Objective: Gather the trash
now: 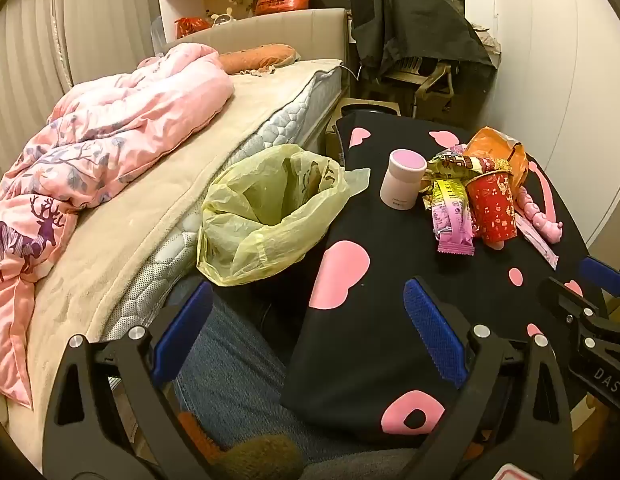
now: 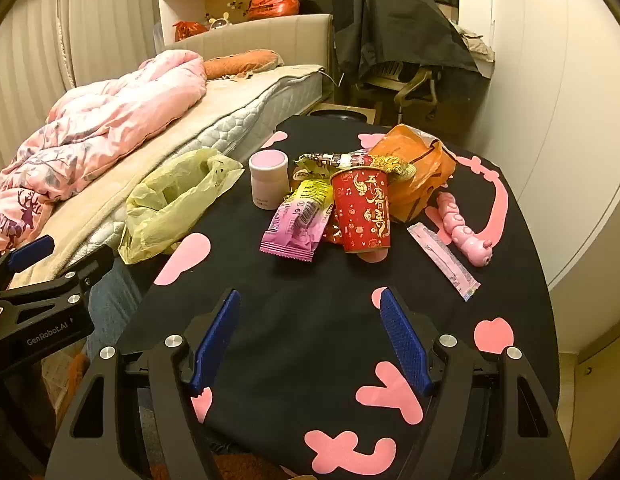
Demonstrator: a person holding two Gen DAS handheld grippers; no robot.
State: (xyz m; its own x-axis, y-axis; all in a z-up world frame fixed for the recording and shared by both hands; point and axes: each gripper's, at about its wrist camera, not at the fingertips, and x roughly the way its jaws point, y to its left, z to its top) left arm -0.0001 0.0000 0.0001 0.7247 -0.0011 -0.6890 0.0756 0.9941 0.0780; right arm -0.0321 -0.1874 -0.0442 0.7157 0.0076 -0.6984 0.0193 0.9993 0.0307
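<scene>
1. Both claws are wide apart and hold nothing: the right claw (image 2: 310,340) hangs over the near part of the counter (image 2: 310,280), short of the trash; the left claw (image 1: 310,336) hangs at the counter's left edge, near the bin bag (image 1: 265,208).
2. The trash sits in one pile mid-counter: a pink wrapper (image 2: 293,232), a yellow wrapper (image 2: 314,194), a red paper cup (image 2: 362,212), an orange bag (image 2: 418,172) and a thin pink sachet (image 2: 444,256).
3. The cup leans among the wrappers; a grab at a wrapper under it could likely tip or roll it.
4. The white jar (image 2: 267,182) stands touching the pile, and the pink toy (image 2: 464,228) lies beside it. Either could be swept up or knocked over by mistake.
5. The bin bag's mouth is slack and partly folded; a dropped wrapper may catch the rim and fall between counter and bed (image 1: 121,240).
6. The flat sachet may slip from the pads.
</scene>
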